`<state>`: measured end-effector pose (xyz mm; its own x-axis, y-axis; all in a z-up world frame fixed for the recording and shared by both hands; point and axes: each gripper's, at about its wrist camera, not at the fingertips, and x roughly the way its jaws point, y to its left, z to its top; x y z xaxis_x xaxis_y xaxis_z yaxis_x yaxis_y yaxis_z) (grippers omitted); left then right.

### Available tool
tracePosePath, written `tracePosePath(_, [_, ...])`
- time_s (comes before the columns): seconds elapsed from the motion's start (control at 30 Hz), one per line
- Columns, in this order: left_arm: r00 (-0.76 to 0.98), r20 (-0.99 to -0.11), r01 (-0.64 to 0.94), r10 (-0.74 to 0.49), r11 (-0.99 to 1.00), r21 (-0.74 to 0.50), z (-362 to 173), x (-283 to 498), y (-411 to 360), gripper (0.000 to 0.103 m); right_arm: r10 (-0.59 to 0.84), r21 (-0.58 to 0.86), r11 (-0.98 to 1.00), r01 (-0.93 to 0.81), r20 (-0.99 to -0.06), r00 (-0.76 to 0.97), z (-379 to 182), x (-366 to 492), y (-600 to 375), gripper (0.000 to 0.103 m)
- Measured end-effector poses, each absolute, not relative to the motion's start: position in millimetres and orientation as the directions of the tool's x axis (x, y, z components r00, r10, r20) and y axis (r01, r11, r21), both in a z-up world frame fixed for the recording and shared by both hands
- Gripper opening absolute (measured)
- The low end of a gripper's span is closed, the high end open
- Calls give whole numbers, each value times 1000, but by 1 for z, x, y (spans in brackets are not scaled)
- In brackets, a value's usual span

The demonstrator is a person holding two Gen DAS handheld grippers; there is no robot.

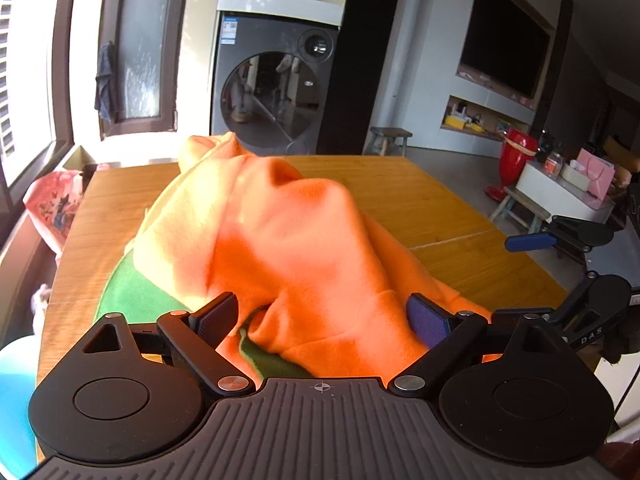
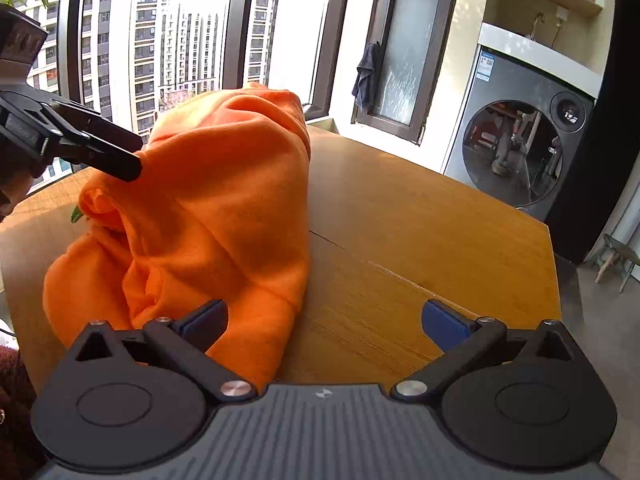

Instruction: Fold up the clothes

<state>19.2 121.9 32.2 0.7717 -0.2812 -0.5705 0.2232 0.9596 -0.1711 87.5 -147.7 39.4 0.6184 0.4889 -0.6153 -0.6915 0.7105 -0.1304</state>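
Note:
An orange garment [image 1: 280, 240] lies bunched in a tall heap on the wooden table [image 1: 420, 200]; a green garment [image 1: 128, 288] shows under its left side. My left gripper [image 1: 322, 320] is open, its blue pads on either side of a fold of the orange cloth at its near edge. In the right wrist view the orange garment [image 2: 212, 208] sits left of centre and my left gripper's finger [image 2: 108, 156] touches its upper left. My right gripper [image 2: 326, 320] is open, its left pad [image 2: 204, 320] against the cloth's near edge, its right pad over bare table [image 2: 420, 240].
A washing machine [image 1: 276, 92] stands beyond the table's far edge. A small stool [image 1: 390, 140], a red vase [image 1: 516, 156] and a low bench with boxes [image 1: 560, 192] are to the right. A printed plastic bag [image 1: 54, 208] and windows are to the left.

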Motion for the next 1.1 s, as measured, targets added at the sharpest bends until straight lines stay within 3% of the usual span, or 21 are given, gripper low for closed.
tracePosePath(0.2, [792,-558,208,-247,969,-133,34,13,125,95,568,-138,567,-812,-649,507,50,49,-150,103])
tracePosePath(0.47, [805,-502,366,-318,931,-3,43,-11,100,98,607,-118,373,-920,-719,339,30,37,-102,100])
tracePosePath(0.57, [775,-526,429,-350,903,31,41,-17,92,99,583,-158,339,-928,-738,338,22,35,-89,85])
tracePosePath(0.6, [762,-543,444,-352,895,42,38,-19,89,99,584,-135,364,-922,-738,339,23,39,-89,74])
tracePosePath(0.63, [754,-553,456,-353,888,55,35,-22,87,99,584,-109,391,-914,-738,338,24,43,-90,62])
tracePosePath(0.7, [742,-570,488,-353,867,99,29,-29,81,99,604,45,495,-868,-736,306,29,66,-97,50])
tracePosePath(0.8, [736,-583,535,-344,823,189,20,-41,67,100,666,312,578,-754,-714,215,23,102,-113,49])
tracePosePath(1.0, [770,-571,582,-286,681,444,1,-60,24,101,732,529,599,-602,-666,143,10,127,-129,49])
tracePosePath(1.1, [771,-581,580,-262,666,469,-9,-51,15,101,771,625,584,-518,-627,114,3,137,-139,49])
